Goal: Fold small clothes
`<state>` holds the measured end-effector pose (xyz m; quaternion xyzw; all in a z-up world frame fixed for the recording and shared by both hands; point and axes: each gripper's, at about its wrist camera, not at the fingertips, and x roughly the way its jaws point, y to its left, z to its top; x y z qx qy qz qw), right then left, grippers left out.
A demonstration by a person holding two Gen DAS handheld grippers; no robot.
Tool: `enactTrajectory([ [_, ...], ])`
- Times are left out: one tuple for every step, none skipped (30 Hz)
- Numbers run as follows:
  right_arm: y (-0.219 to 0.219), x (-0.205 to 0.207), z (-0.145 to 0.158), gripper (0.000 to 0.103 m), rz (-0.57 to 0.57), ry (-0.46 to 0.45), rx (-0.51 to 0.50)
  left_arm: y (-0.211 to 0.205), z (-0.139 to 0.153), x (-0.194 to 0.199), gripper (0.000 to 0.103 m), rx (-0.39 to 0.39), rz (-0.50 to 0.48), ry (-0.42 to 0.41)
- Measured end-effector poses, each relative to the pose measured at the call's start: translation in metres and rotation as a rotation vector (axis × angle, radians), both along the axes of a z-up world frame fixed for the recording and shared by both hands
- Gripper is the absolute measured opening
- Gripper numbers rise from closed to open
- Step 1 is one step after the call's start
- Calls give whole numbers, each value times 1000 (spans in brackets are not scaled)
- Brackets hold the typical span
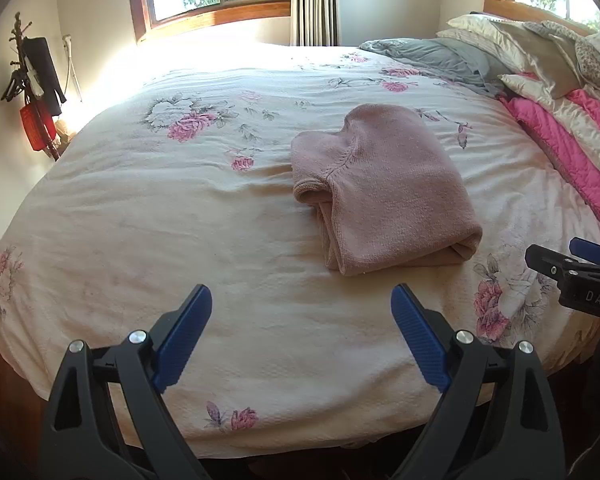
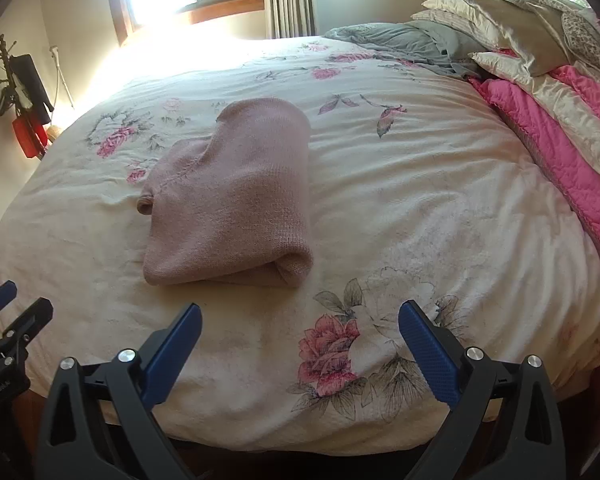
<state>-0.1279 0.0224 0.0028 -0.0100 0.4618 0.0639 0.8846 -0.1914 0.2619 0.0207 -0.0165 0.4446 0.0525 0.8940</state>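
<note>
**A:** Jaws first, what have you got on the left?

**B:** Through the left wrist camera, my left gripper (image 1: 302, 294) has its jaws spread wide, blue pads apart, nothing between them. It hangs above the near edge of the bed (image 1: 140, 240). The pink sweater (image 1: 380, 188) lies ahead and off to the right of the jaws, clear of them, on the floral bedspread. It's a folded bundle: neck end away from me, thick folded edge towards me. Its long axis runs away from me, leaning a little to the left at the far end. At the right border I see the tip of my right gripper (image 1: 556, 258); from here I can't tell how it's set.

**A:** And the other side?

**B:** Right wrist view: right gripper (image 2: 300, 316) also spread, empty, over the near edge. Here the sweater (image 2: 236, 196) sits ahead and to the left, its near folded edge close to the left pad but not touching. My left gripper (image 2: 4, 308) pokes in at the lower left.

**A:** So who's nearer?

**B:** It lies between the two, ahead of both. I'd judge the right one slightly closer. The bundle looks already folded, so I reckon either a final tidy or nothing more to do. Pillows (image 2: 496, 16) and a pink quilt (image 2: 560, 152) stay well apart on the right.
</note>
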Motion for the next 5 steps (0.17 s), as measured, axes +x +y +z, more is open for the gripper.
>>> enactTrajectory([
  [0,0,-1,99,-4,2,-5,0,0,0,90,-1,1,0],
  [0,0,-2,99,-7,5,-8,0,0,0,90,0,0,0],
  [0,0,-2,99,-9,7,-9,0,0,0,90,1,0,0],
  [0,0,-2,99,-10,9,-9,0,0,0,90,1,0,-1],
  [0,0,-2,99,-11,10,-8,0,0,0,90,1,-1,-1],
])
